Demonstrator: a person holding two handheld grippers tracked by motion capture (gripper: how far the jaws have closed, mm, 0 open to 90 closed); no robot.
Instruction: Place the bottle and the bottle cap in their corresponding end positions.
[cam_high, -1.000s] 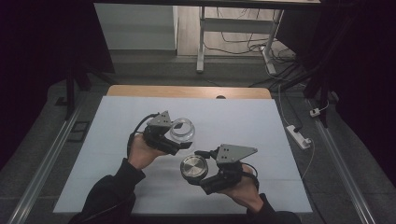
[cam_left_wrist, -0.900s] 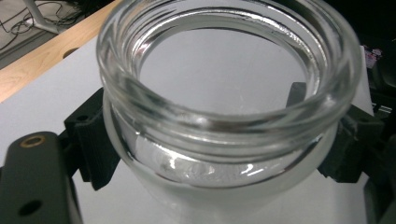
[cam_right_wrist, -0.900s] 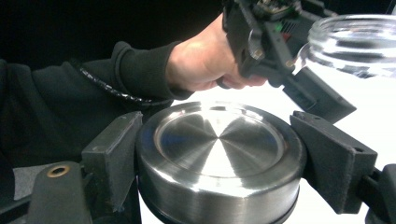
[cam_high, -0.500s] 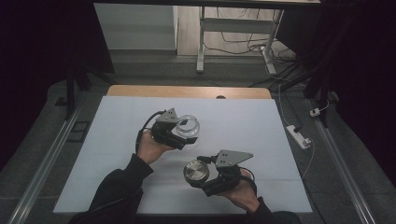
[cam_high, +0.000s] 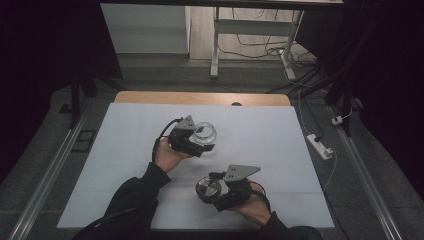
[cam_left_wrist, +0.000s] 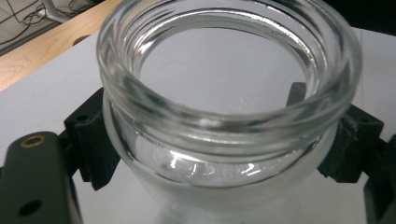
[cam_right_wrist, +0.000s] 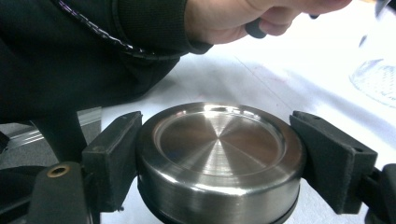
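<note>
Left gripper view: glass jar (cam_left_wrist: 229, 107) between jaws.

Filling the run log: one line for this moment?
left gripper: shut on clear glass jar | right gripper: shut on round steel lid | lid off jar

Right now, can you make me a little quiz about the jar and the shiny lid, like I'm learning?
1. True or false: the glass jar has its lid screwed on.
2. What does the right gripper hold?
A. a spoon
B. the metal lid
C. a cup
3. Fill the gap: the left gripper is clamped on the ____.

Key:
1. False: the jar's mouth is open and the lid is held apart from it.
2. B: the jaws press on the lid's two sides.
3. Glass jar: it sits between the jaws above the white table.
</note>
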